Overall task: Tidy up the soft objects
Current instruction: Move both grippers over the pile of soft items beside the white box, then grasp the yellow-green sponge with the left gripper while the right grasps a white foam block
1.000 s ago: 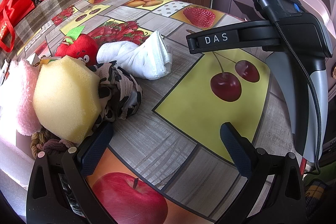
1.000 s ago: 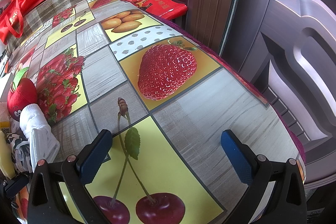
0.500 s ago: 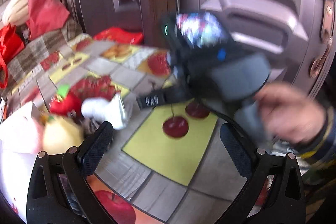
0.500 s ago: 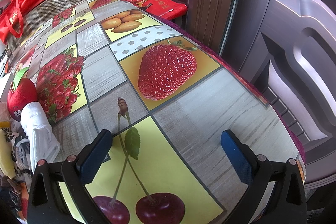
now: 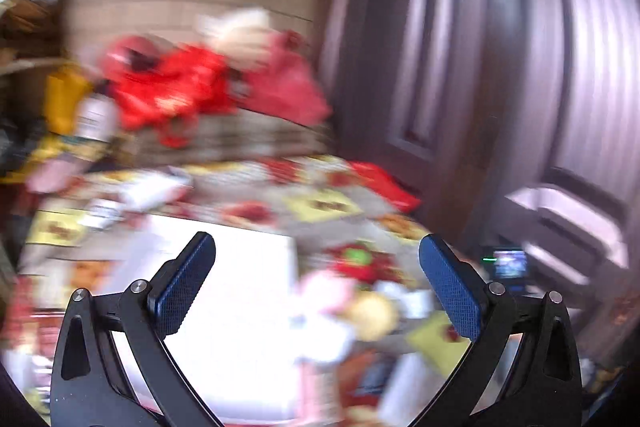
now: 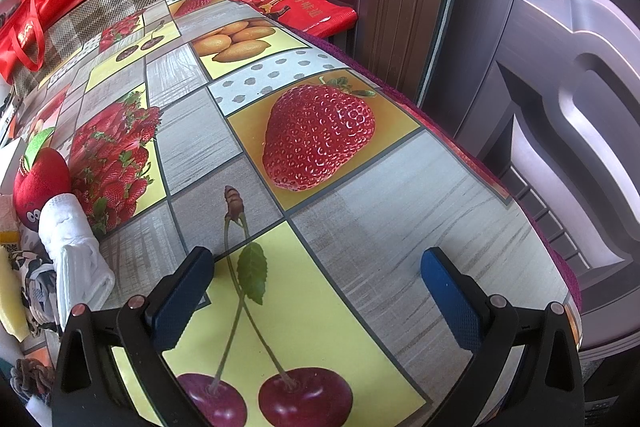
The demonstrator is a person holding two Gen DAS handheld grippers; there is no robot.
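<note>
Two handheld grippers sit over a fruit-print counter (image 6: 360,227), both released and carrying nothing. The right gripper (image 6: 316,291) rests low over the printed cherries with its jaws spread wide. The soft objects lie in a heap at its nine o'clock: a rolled white towel (image 6: 74,251), its long axis running roughly from eleven to five o'clock, leans against a red plush apple (image 6: 40,175) just behind it. A yellow sponge (image 6: 10,291) and a cow-print cloth (image 6: 36,287) crowd the frame's left edge.

The left gripper (image 5: 316,283), jaws equally wide, is caught in heavy motion blur, tilted up toward a brick wall and red bags (image 5: 168,95). In its view the heap shows only as pale smears between the fingers, toward five o'clock. A white box-like shape (image 5: 240,259) sits at about seven o'clock (its edges too blurred to read).

The left gripper looks the nearer to the heap, and nothing stands between either gripper and it. The towel's overlap with the apple is the likeliest snag.
</note>
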